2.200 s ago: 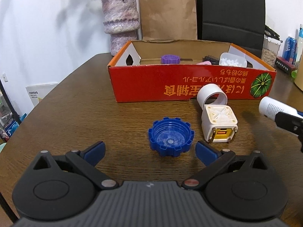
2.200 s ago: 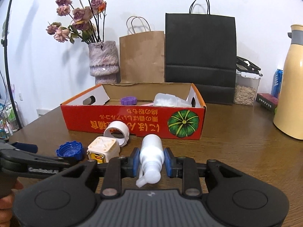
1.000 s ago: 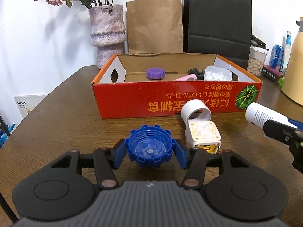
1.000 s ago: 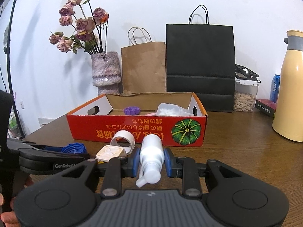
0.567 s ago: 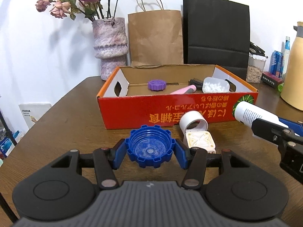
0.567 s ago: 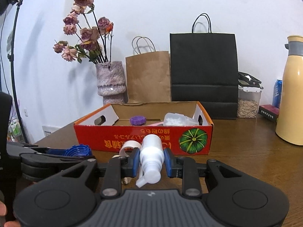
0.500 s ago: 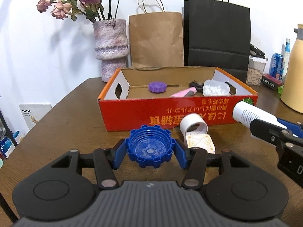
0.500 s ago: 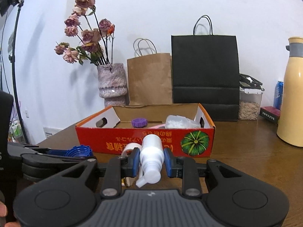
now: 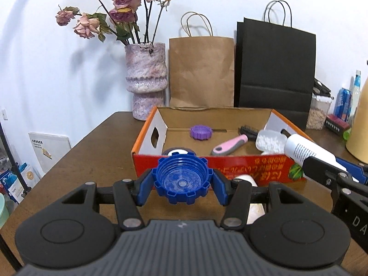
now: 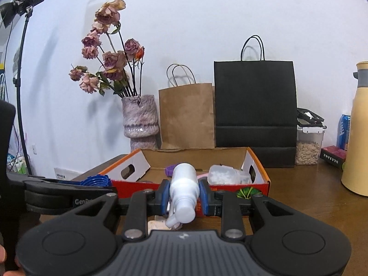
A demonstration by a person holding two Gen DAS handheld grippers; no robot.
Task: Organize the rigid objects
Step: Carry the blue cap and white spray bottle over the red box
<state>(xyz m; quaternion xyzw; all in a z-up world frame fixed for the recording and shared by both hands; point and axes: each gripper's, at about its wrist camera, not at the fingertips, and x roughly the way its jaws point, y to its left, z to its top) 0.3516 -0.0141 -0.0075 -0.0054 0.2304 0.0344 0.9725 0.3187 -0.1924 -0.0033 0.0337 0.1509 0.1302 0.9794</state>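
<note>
My left gripper (image 9: 182, 185) is shut on a blue ridged cap (image 9: 182, 179) and holds it in the air just in front of the red cardboard box (image 9: 253, 164). My right gripper (image 10: 184, 197) is shut on a white spray bottle (image 10: 184, 191), also raised near the box (image 10: 260, 184); the bottle shows at the right of the left wrist view (image 9: 306, 150). In the box lie a purple cap (image 9: 200, 132), a pink-handled brush (image 9: 232, 145) and a clear container of white bits (image 9: 270, 139). A white tape roll (image 9: 243, 179) and a cream block lie on the table below, mostly hidden.
A vase of dried roses (image 9: 147, 80), a brown paper bag (image 9: 201, 71) and a black bag (image 9: 274, 69) stand behind the box. A cream thermos (image 10: 357, 128), a seed jar (image 10: 309, 147) and cans are at the right. The left gripper's body (image 10: 57, 197) sits left of my right one.
Both grippers have risen and moved toward the box with their objects still held. The left one closed on the blue cap about a second ago.
</note>
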